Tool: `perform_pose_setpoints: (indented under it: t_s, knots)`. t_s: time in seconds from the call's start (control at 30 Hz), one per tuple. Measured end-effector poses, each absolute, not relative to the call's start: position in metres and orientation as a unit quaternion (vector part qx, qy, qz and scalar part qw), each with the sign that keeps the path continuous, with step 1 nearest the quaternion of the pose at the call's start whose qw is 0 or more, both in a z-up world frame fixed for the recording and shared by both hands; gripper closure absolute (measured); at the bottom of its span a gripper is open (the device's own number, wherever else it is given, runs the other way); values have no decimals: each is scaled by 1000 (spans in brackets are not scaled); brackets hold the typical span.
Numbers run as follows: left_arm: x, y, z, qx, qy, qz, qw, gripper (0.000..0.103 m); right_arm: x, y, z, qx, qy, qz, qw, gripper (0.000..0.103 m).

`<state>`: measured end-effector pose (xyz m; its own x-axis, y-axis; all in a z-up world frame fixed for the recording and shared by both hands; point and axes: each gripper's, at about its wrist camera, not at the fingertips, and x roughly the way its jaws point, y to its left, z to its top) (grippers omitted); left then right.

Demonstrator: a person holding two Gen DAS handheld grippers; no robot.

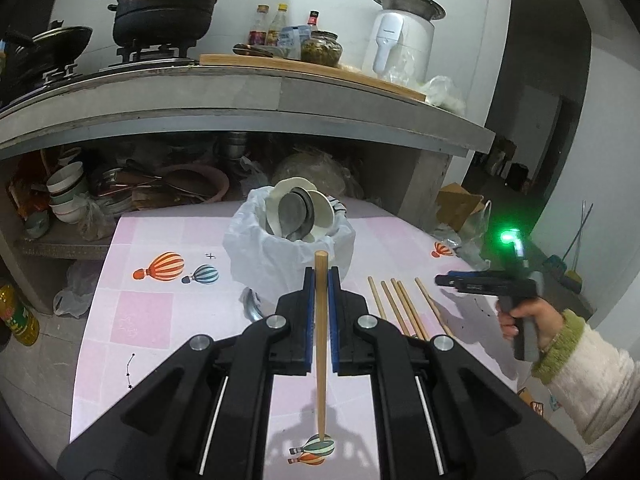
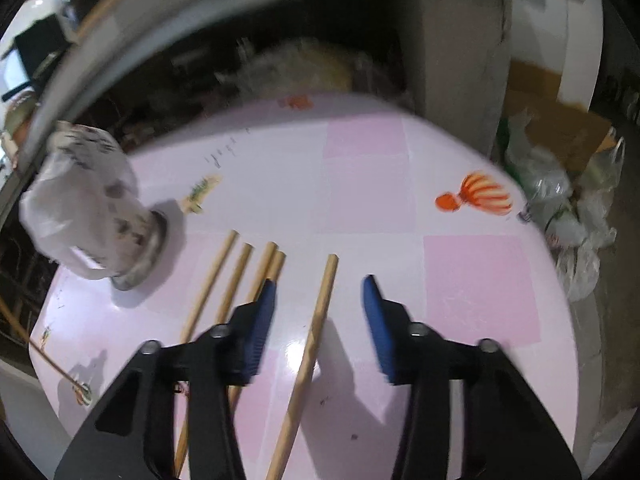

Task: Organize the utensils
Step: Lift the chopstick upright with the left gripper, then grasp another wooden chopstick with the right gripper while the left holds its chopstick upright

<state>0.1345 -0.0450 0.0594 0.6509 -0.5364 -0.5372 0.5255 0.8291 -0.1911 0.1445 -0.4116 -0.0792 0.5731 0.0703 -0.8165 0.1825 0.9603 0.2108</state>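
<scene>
Gripping one chopstick (image 1: 321,320) in my left tongs (image 1: 320,280); my right tongs (image 2: 320,304) straddle another chopstick (image 2: 310,354) at lower centre, pads clear.

right tool (image 2: 320,312) agape | chopstick (image 2: 308,352) between jaws, untouched

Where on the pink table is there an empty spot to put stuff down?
The table is bare right of the lone chopstick, toward the orange balloon picture, and left of the bagged holder, near two balloon pictures. It is crowded between holder and loose chopsticks.
</scene>
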Motion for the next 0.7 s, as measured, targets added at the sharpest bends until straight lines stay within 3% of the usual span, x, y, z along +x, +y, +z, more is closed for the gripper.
perform_pose_setpoints:
  t_s: [0.3, 0.7]
  knots:
    - [140, -37, 56, -16, 299, -295, 907, 98, 185, -411, -110, 131, 532, -27, 836, 81]
    - [142, -36, 54, -19, 300, -297, 906, 98, 202, -399, -112, 79, 552, -36, 829, 93]
